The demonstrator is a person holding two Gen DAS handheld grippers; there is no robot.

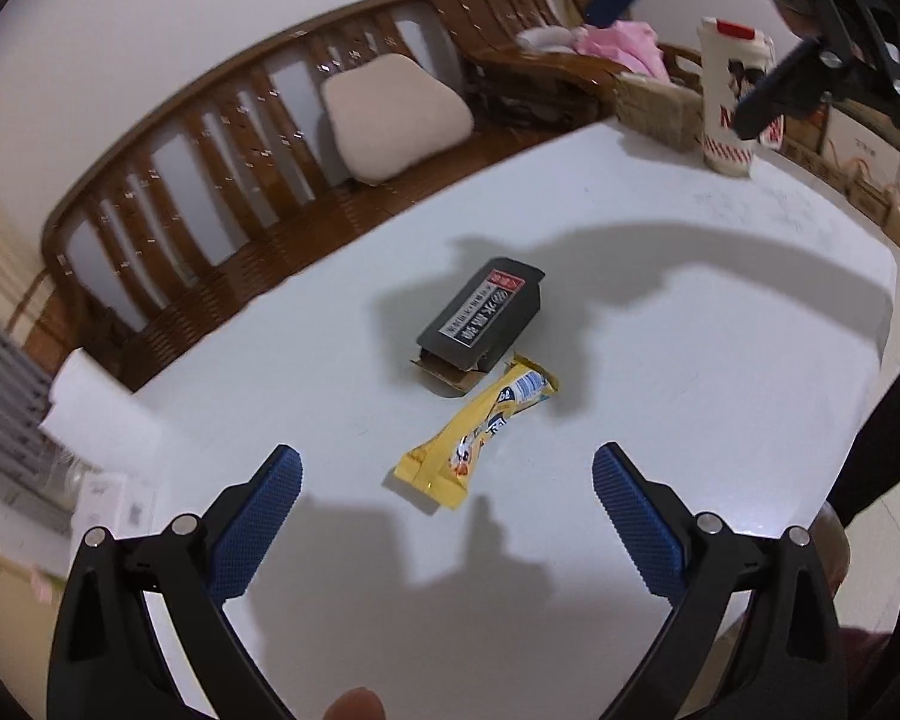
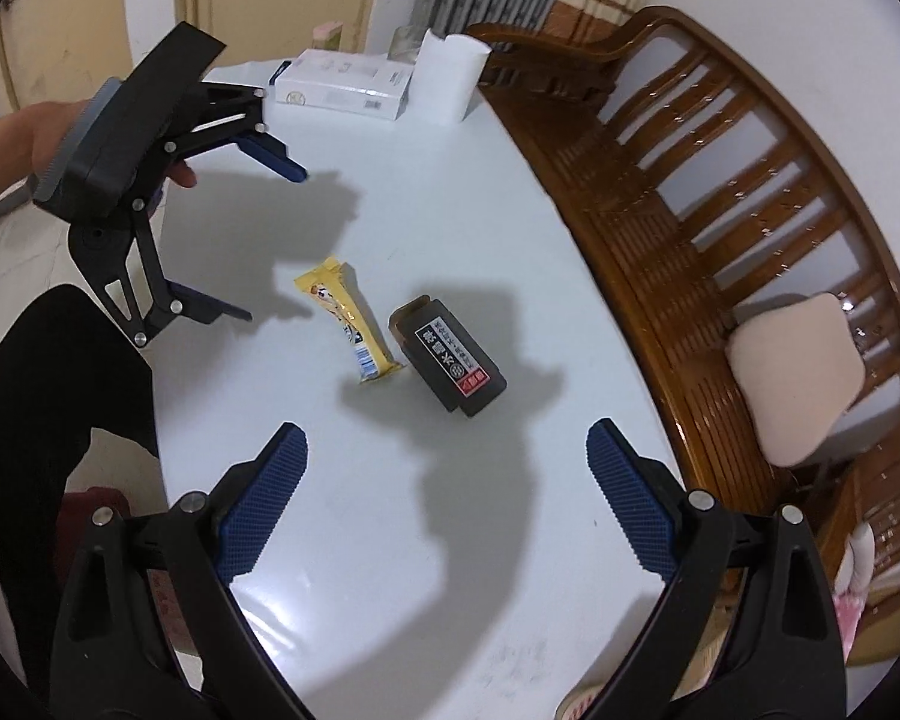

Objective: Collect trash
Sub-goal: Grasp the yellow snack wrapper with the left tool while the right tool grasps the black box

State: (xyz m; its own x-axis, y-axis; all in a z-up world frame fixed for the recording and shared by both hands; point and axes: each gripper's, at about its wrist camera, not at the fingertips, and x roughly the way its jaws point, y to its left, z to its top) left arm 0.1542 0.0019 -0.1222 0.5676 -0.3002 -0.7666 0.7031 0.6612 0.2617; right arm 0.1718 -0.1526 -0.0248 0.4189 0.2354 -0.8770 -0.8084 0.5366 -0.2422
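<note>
A yellow snack wrapper [image 1: 480, 426] [image 2: 348, 324] lies flat in the middle of the white table [image 1: 720, 360] [image 2: 390, 540]. A small black carton [image 1: 486, 312] [image 2: 450, 360] with one end flap open lies right beside it. My left gripper [image 1: 447, 456] [image 2: 273, 246] hovers over the table with the wrapper's near end just ahead of its wide-open fingers. My right gripper [image 2: 447, 431] [image 1: 669, 72] is open too and empty. It hangs above the table on the carton's side, a short way off it.
A wooden bench [image 1: 222, 180] [image 2: 720, 210] with a beige cushion [image 1: 390, 114] [image 2: 798, 372] runs along one side. A red-and-white cup [image 1: 732, 102] and a woven basket [image 1: 660, 108] stand at one table edge. A white box [image 2: 342, 84] and a paper roll [image 2: 450, 78] stand at another.
</note>
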